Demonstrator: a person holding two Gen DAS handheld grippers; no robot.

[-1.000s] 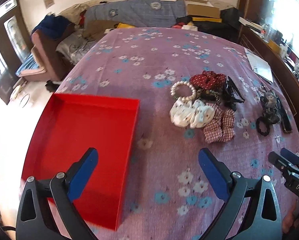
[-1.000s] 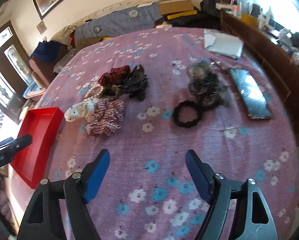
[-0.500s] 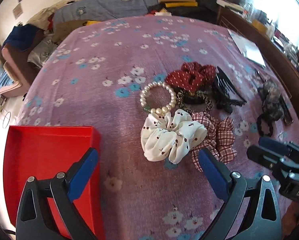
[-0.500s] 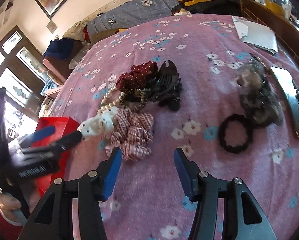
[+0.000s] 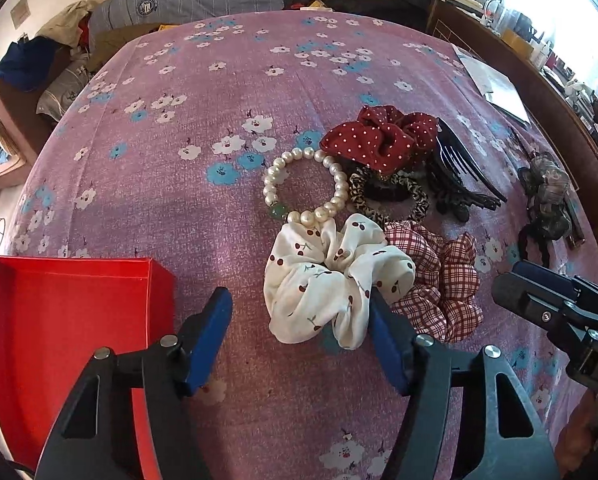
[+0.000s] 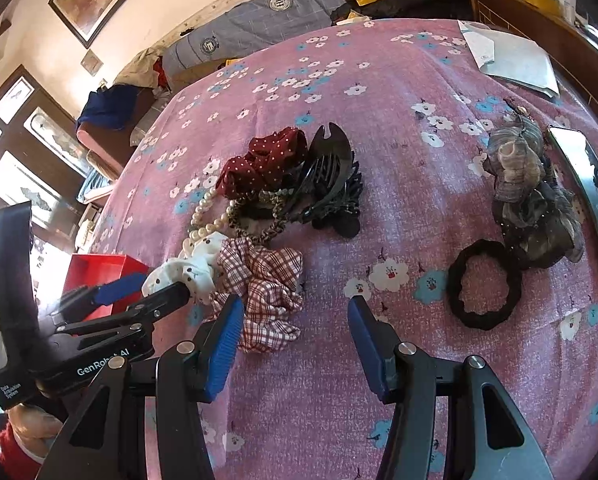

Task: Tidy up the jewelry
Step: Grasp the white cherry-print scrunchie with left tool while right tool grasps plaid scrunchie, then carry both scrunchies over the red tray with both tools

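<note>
Pink floral sheet covers the bed, everything sits on it. Red box at the near left edge, open top. Cluster mid-bed: white cherry-print scrunchie touching the plaid scrunchie on its right, pearl bracelet just behind the white one, red polka-dot scrunchie, leopard hair tie and black claw clip further back. Grey ruffled scrunchie, plain black hair tie and a phone lie well apart, to the right. Left tongs — half-spread, just been closing, straddling the white scrunchie's near edge; right pad touches it, left pad clear. Right tongs half-spread, nothing gripped, left pad at the plaid scrunchie's edge.
</note>
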